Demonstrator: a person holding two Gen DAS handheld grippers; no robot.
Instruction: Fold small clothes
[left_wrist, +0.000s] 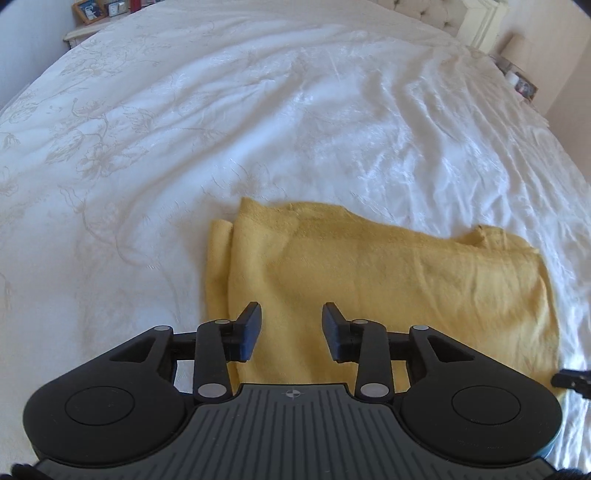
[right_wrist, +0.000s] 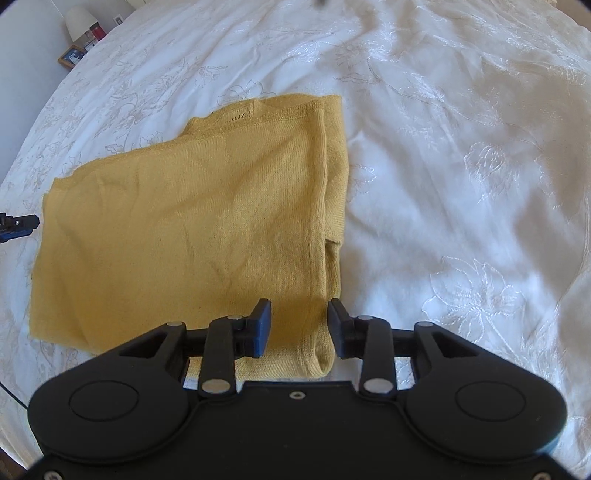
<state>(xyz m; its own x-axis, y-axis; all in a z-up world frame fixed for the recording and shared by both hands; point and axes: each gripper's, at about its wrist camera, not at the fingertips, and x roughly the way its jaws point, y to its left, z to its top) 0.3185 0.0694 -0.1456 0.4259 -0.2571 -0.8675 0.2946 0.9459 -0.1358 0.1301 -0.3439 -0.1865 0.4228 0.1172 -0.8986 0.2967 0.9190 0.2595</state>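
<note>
A yellow knit garment (left_wrist: 388, 280) lies folded into a rough rectangle on the white bedspread (left_wrist: 184, 129). My left gripper (left_wrist: 291, 330) is open and empty, hovering over the garment's near left part. In the right wrist view the same garment (right_wrist: 184, 229) lies flat, with its folded edge running along the right side. My right gripper (right_wrist: 299, 328) is open and empty, with its jaws either side of the garment's near right corner. The tip of the other gripper shows at the right edge of the left wrist view (left_wrist: 572, 380) and at the left edge of the right wrist view (right_wrist: 18, 225).
The bedspread (right_wrist: 461, 184) is wrinkled with embroidered flowers and spreads all around the garment. A nightstand with a picture frame (left_wrist: 88, 11) stands far left, and a lamp (left_wrist: 517, 48) far right. Another lamp (right_wrist: 79, 22) and frame stand beside the bed.
</note>
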